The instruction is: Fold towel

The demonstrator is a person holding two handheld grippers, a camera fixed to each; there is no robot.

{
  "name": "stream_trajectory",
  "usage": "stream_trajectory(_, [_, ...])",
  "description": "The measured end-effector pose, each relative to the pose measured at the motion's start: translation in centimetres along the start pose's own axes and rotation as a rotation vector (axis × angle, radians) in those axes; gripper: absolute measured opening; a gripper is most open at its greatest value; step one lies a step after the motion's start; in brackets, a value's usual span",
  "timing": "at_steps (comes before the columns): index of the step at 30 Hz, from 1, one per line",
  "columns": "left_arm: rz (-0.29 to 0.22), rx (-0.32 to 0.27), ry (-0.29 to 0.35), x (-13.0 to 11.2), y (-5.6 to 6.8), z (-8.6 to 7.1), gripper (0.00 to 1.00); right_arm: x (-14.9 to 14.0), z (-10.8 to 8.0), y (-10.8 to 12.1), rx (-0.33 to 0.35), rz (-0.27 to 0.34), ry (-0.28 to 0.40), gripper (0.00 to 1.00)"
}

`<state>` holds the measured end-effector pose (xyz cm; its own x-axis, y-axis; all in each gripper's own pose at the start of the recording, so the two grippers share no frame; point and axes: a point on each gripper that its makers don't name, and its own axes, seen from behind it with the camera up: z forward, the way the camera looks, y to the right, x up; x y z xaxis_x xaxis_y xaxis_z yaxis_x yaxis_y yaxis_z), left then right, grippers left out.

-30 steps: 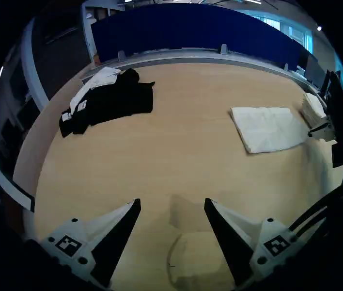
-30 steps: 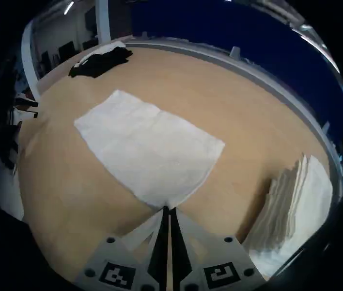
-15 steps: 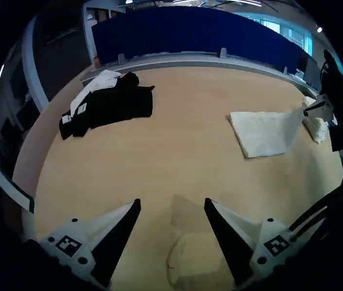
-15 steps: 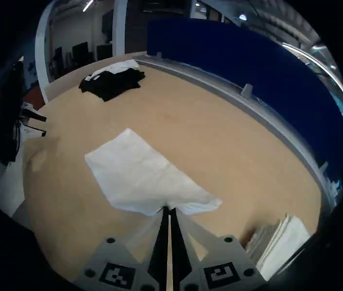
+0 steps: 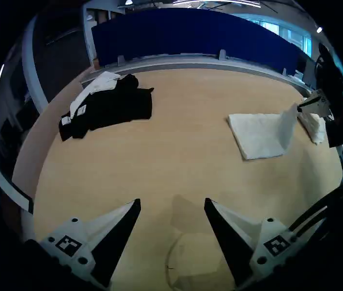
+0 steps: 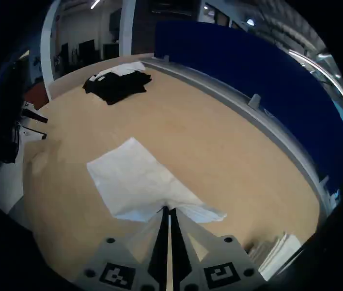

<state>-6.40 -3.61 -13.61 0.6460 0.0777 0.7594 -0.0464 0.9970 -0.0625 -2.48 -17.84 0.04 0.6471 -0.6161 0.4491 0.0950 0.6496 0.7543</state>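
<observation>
A white towel (image 6: 132, 182) lies on the light wooden table (image 6: 210, 145), and its near corner is lifted off the surface. My right gripper (image 6: 167, 211) is shut on that corner. In the left gripper view the same towel (image 5: 258, 133) sits at the right, its right corner pulled up by the right gripper (image 5: 303, 103). My left gripper (image 5: 171, 206) is open low over bare table, far from the towel, with nothing between its fingers.
A pile of black and white clothes (image 5: 106, 102) lies at the table's far left. A stack of folded white towels (image 6: 275, 254) sits by the right edge. A blue partition (image 5: 195, 31) runs along the table's far side.
The right gripper has lifted the towel's corner higher and drawn it back over the towel. The left gripper has stayed in place.
</observation>
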Motion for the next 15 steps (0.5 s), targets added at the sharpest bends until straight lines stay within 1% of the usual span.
stream_trajectory(5, [-0.007, 0.000, 0.007, 0.2, -0.2, -0.2, 0.98, 2.3, 1.1, -1.9, 0.032, -0.038, 0.020, 0.02])
stream_trajectory(8, [-0.015, 0.001, 0.016, 0.4, -0.2, -0.3, 0.98, 3.8, 2.0, -3.4, 0.057, -0.065, 0.031, 0.02])
stream_trajectory(11, [-0.021, 0.003, 0.025, 0.7, -0.3, -0.5, 0.98, 5.1, 3.0, -5.3, 0.089, -0.094, 0.038, 0.02])
stream_trajectory(15, [-0.026, 0.007, 0.037, 0.9, -0.5, -0.9, 0.98, 5.9, 4.7, -8.3, 0.137, -0.135, 0.035, 0.02])
